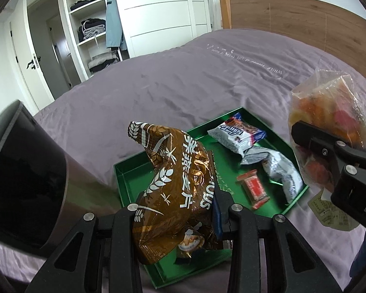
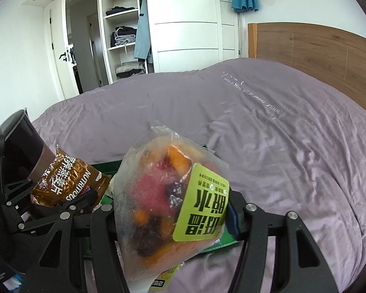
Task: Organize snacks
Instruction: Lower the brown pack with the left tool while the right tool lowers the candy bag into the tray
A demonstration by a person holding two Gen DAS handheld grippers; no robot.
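Observation:
My left gripper (image 1: 180,216) is shut on a crinkled brown oatmeal bag (image 1: 173,178), held over the near left part of a green tray (image 1: 124,178) on the bed. In the tray lie a white and blue snack packet (image 1: 236,135), a silver packet (image 1: 283,171) and a small red wrapped snack (image 1: 253,188). My right gripper (image 2: 175,216) is shut on a clear bag of coloured fruit pieces with a green label (image 2: 168,195). That bag (image 1: 329,127) hangs at the tray's right side in the left wrist view. The brown bag (image 2: 68,183) shows at left in the right wrist view.
A dark cylindrical container (image 1: 24,171) stands at the left beside the tray. The purple bedsheet (image 1: 183,78) stretches behind, with a wooden headboard (image 1: 305,19) at right. White wardrobe shelves (image 1: 90,24) and a door (image 1: 24,56) stand beyond the bed.

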